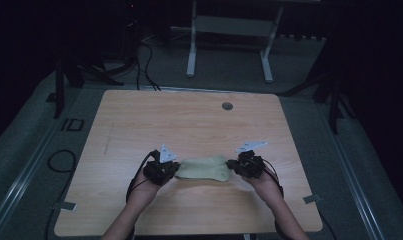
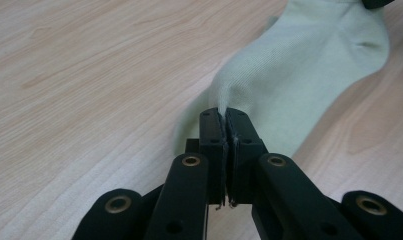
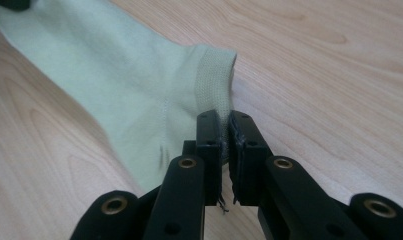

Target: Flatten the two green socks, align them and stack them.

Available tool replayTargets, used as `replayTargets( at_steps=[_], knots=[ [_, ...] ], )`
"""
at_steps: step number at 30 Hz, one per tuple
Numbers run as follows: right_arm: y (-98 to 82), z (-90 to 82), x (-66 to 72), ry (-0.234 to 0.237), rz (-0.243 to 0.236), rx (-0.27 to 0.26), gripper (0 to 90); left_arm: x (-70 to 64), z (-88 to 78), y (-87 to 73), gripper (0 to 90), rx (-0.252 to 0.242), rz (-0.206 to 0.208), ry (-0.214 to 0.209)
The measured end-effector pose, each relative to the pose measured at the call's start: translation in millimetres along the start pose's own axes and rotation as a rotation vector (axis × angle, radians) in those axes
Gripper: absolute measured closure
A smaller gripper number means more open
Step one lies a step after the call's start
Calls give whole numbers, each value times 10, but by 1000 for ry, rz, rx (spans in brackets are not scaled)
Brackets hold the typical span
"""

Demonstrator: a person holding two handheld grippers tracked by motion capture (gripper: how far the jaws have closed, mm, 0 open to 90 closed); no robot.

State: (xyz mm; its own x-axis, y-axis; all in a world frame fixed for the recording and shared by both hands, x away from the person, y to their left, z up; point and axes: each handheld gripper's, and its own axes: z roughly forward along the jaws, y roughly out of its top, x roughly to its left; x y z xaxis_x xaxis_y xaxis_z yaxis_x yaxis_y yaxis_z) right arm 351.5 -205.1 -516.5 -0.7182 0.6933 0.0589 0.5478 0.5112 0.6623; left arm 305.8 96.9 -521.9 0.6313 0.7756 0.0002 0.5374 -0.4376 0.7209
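Leftmost, the left gripper (image 1: 173, 171) is clamped on one end of a pale green sock (image 1: 205, 168), which lies stretched across the near middle of the wooden table (image 1: 189, 125). Opposite, the right gripper (image 1: 232, 165) pinches its ribbed cuff (image 3: 214, 85). No readable writing shows on any of these.

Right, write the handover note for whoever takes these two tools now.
Left tool: shut on the toe end of the pale green sock.
Right tool: shut on the sock's ribbed cuff.
Sock: stretched between both tools, low over the near middle of the wooden table.
Done: both ends gripped.
Left: probably lay it flat or fold it, then release.
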Motion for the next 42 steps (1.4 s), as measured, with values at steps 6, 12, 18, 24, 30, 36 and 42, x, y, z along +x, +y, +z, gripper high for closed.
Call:
replayTargets(
  at_steps=[6,12,18,24,30,36,42],
  knots=[
    [-31,129,-12,3,11,12,840,60,93,-61,867,25,-7,14],
    [-11,218,-20,-30,-6,37,835,99,202,-118,866,38,-18,14],
    [-34,296,-38,-48,-12,62,828,75,257,-135,864,54,-8,15],
    [-55,293,-30,-35,0,60,614,80,232,-141,664,45,-17,-47],
    [43,73,129,-1,-12,-26,581,-8,27,-33,595,-38,14,-8],
    [57,108,365,42,-72,-40,895,-182,128,79,810,-21,50,-25],
    [-38,282,377,34,-78,18,895,-156,426,1,830,56,10,-12]
  ],
)
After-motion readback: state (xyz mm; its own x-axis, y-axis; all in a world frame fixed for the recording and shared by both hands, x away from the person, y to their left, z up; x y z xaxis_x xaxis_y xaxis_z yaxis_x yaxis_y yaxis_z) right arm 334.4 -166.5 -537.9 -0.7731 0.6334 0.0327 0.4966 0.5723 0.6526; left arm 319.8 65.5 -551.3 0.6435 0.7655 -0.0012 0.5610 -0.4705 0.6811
